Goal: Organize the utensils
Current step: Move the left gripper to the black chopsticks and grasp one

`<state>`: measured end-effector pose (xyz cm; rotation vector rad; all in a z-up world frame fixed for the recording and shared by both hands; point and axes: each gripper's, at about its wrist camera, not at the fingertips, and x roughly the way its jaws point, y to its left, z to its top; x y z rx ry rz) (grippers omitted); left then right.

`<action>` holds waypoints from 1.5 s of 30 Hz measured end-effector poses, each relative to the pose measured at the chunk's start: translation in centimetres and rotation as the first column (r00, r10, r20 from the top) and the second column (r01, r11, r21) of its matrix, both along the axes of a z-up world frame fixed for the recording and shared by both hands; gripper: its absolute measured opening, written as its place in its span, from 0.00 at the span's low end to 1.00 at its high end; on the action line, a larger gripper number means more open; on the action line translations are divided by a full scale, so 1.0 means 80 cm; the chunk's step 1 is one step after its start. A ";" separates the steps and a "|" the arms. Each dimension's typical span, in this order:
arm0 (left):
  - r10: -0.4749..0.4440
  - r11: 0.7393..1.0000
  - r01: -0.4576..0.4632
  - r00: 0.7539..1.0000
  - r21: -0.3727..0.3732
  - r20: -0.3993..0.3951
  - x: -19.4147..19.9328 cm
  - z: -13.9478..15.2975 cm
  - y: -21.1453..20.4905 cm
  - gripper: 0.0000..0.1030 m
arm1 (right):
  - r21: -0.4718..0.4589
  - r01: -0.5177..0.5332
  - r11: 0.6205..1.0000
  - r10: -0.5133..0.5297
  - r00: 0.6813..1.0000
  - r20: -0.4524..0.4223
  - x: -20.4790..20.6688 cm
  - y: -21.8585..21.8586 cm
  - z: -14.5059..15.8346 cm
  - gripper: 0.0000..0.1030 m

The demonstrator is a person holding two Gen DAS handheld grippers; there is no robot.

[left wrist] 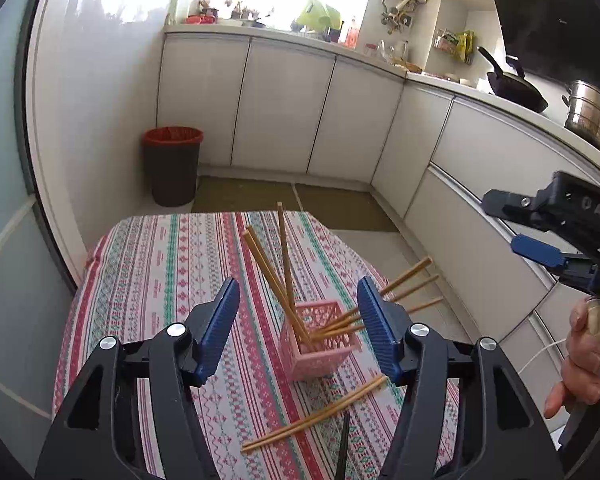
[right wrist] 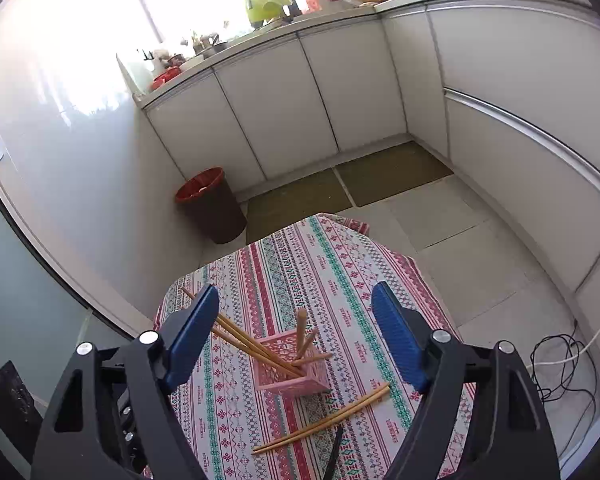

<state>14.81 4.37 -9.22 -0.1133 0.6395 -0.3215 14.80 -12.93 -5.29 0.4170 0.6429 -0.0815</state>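
Note:
A pink lattice holder stands on the striped tablecloth and holds several wooden chopsticks that lean out in different directions. Two wooden chopsticks lie on the cloth just in front of it, beside a dark stick. My left gripper is open and empty, above and behind the holder. My right gripper is open and empty, high above the holder; the loose pair lies below it. The right gripper also shows in the left wrist view.
White kitchen cabinets run along the back and right. A dark bin with a red liner stands on the floor at the left. A wok and steel pot sit on the counter. Cables lie on the floor at the right.

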 end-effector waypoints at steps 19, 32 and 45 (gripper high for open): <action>-0.056 0.945 0.213 0.854 0.249 -0.517 -0.040 -0.168 -0.066 0.93 | -0.150 0.161 0.976 -0.203 0.921 -0.332 -0.120 -0.068 -0.176 0.92; -0.007 0.948 0.229 0.706 0.219 -0.708 0.005 -0.242 -0.097 0.43 | -0.051 0.134 0.990 -0.143 0.891 -0.432 -0.137 -0.093 -0.216 0.92; 0.018 0.914 0.285 0.681 0.288 -0.732 0.037 -0.262 -0.141 0.30 | 0.015 0.133 0.991 -0.112 0.885 -0.452 -0.131 -0.104 -0.225 0.92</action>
